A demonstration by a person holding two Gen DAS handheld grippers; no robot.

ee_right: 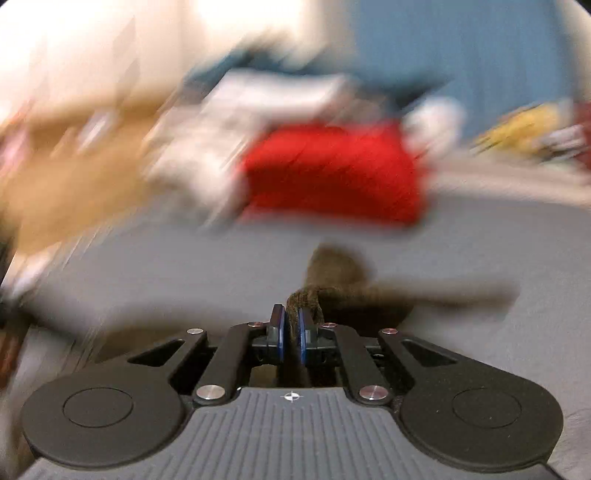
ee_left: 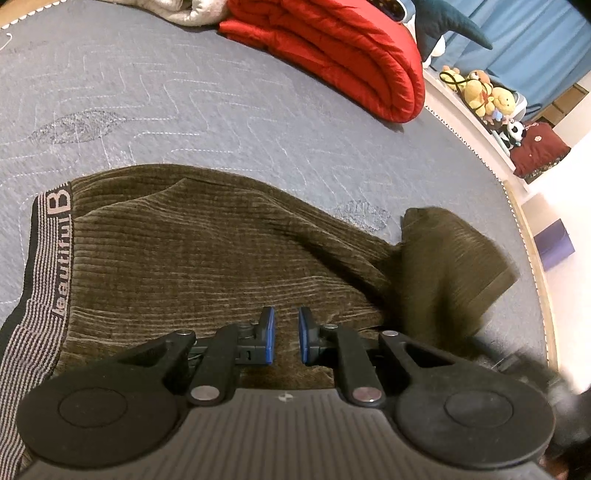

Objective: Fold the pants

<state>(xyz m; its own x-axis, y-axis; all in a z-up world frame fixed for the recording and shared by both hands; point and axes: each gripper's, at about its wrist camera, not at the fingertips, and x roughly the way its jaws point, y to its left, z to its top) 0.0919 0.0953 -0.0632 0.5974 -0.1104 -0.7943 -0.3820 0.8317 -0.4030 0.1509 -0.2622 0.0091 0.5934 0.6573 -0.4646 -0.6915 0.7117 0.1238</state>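
Brown corduroy pants [ee_left: 207, 254] lie on a grey quilted bed cover [ee_left: 184, 96], with the striped waistband [ee_left: 40, 280] at the left. The leg end [ee_left: 454, 266] at the right is lifted and blurred. My left gripper [ee_left: 286, 334] is open, its blue pads apart just above the pants' near edge, holding nothing. In the right wrist view my right gripper [ee_right: 291, 328] is shut on a bunched piece of the pants [ee_right: 306, 299], raised above the bed. That view is heavily motion-blurred.
A folded red quilt [ee_left: 351, 51] lies at the far side of the bed, with a pale garment [ee_left: 192, 11] beside it. Stuffed toys [ee_left: 487, 96] line a ledge at the right past the bed edge. The red quilt [ee_right: 332, 173] shows ahead in the right wrist view.
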